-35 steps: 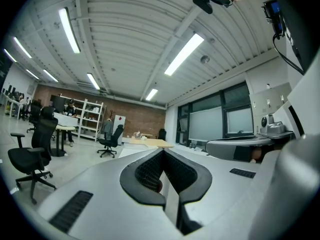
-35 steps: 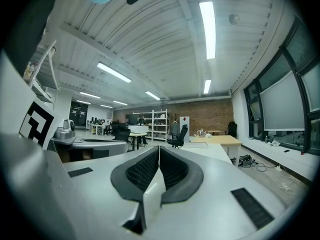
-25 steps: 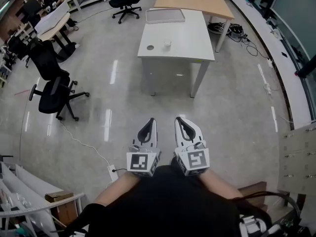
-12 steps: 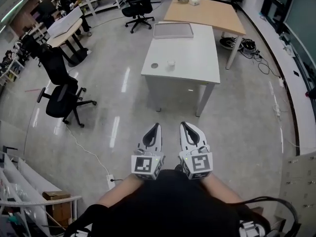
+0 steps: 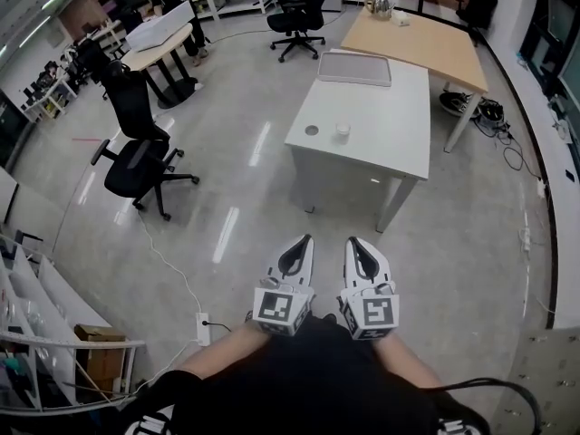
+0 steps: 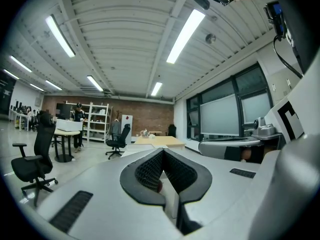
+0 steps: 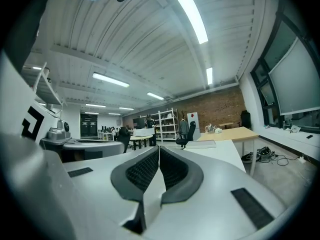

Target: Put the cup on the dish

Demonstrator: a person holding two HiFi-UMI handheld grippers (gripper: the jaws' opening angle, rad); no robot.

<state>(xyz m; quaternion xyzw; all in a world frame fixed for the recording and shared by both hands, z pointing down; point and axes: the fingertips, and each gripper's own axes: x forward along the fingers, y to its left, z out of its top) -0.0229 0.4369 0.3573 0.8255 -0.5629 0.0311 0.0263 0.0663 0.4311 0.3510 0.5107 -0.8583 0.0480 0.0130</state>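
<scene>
In the head view a small white cup (image 5: 343, 131) stands on the white table (image 5: 390, 143), far ahead of me. A small round grey dish (image 5: 312, 130) lies just left of it, apart from it. My left gripper (image 5: 304, 240) and right gripper (image 5: 352, 241) are held side by side close to my body, over the floor and well short of the table. Both point level toward the table, with the jaws shut and nothing between them. The left gripper view (image 6: 162, 150) and the right gripper view (image 7: 159, 147) show the tips meeting. In those views the cup and dish are hidden.
A grey tray (image 5: 354, 67) lies at the white table's far end, and a wooden table (image 5: 421, 39) with a kettle (image 5: 379, 5) stands behind it. Black office chairs (image 5: 138, 159) are at the left. A cable and wall plug (image 5: 201, 328) lie on the floor near my feet.
The white table with the cup and dish has shifted right in the head view and looks somewhat nearer. Both grippers stay shut and side by side in front of me.
</scene>
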